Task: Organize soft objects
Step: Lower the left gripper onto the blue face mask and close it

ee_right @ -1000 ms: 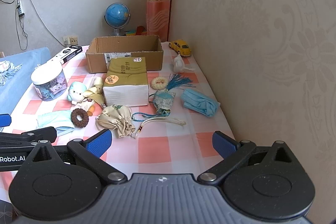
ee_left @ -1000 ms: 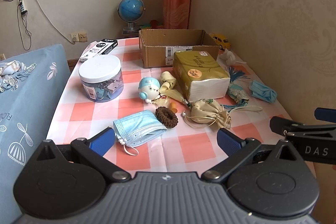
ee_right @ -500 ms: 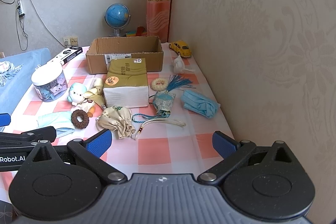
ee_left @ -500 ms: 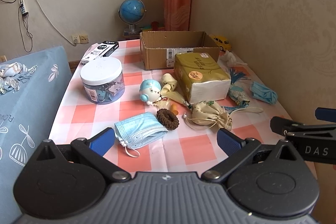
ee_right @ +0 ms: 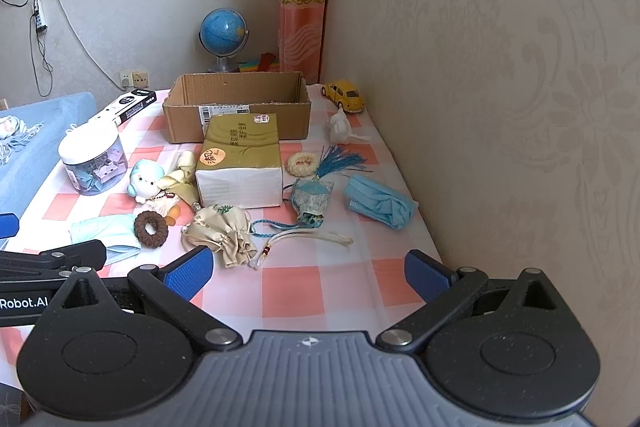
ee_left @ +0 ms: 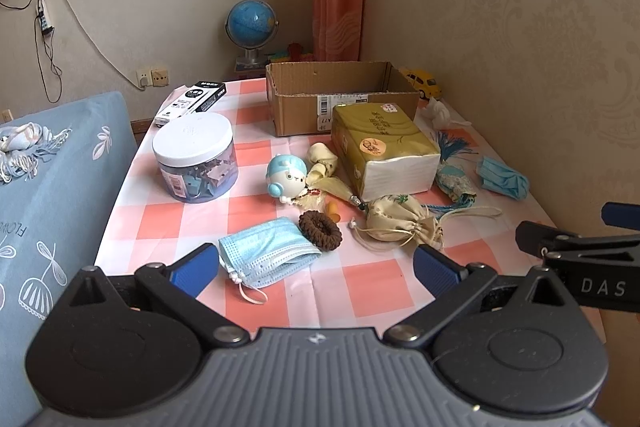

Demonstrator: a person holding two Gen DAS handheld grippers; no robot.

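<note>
1. left gripper (ee_left: 316,269) – jaws spread wide, holding nothing, hovering at the near edge of the checked table (ee_left: 360,287).
2. nearest soft thing is the flat face mask (ee_left: 266,251), just beyond and slightly left of the gap between the left gripper's pads; its long axis runs left-near to right-far. the left gripper is clearly the nearer one for it, i judge.
3. touching the mask's right end: one brown scrunchie (ee_left: 321,230).
4. further right, one cream drawstring pouch (ee_right: 222,231) lies just ahead of the right gripper (ee_right: 308,273), which is also wide open and empty.
5. counts – two masks (the second, crumpled mask (ee_right: 378,202), lies right by the wall), two pouches, one plush toy (ee_left: 287,179), one tissue pack (ee_left: 384,151).
6. the open cardboard box (ee_left: 340,99) at the far side is the likely destination.
</note>
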